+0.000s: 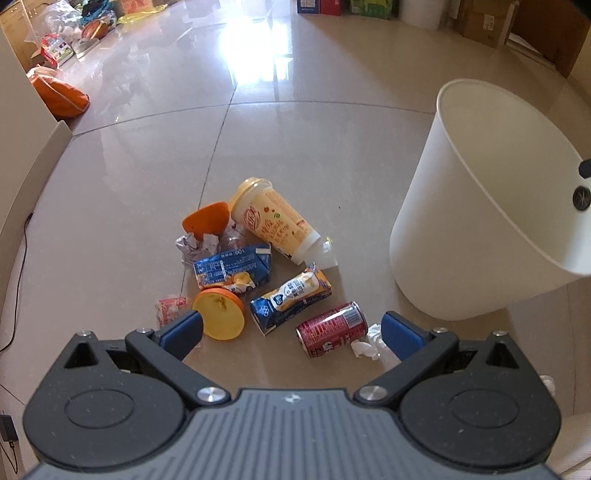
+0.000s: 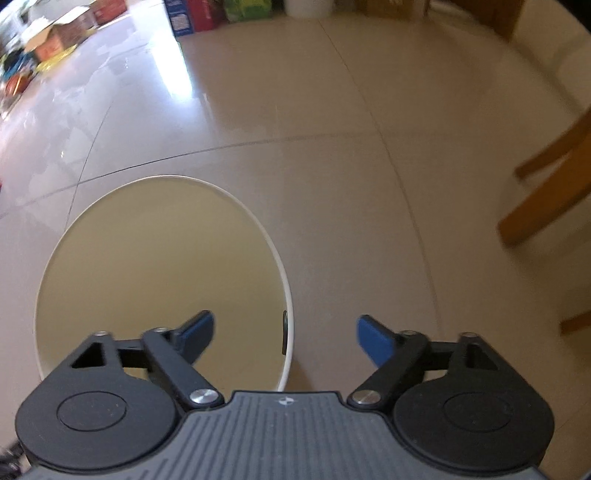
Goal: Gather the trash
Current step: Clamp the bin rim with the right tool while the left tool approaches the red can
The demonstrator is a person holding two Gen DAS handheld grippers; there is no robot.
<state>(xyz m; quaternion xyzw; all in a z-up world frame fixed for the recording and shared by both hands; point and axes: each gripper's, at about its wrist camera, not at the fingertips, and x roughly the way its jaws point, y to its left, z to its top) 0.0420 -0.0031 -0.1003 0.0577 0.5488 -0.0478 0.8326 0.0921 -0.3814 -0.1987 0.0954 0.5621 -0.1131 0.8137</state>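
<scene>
A heap of trash lies on the tiled floor in the left wrist view: a yellow drink cup (image 1: 271, 218) on its side, a blue carton (image 1: 232, 267), a blue-and-white pouch (image 1: 291, 297), a red can (image 1: 332, 328), an orange lid (image 1: 219, 314), crumpled paper (image 1: 195, 245) and a white tissue (image 1: 367, 341). My left gripper (image 1: 291, 332) hovers open just above the can and pouch, holding nothing. To the right stands a white bin (image 1: 476, 206). In the right wrist view my right gripper (image 2: 286, 334) is open and empty over the rim of the white bin (image 2: 284, 273), whose inside shows nothing.
An orange bag (image 1: 61, 96) and assorted clutter (image 1: 74, 40) line the far left wall. Boxes (image 1: 484, 22) stand at the back. A black cable (image 1: 18, 280) runs along the left edge. Wooden chair legs (image 2: 546, 192) rise at the right of the bin.
</scene>
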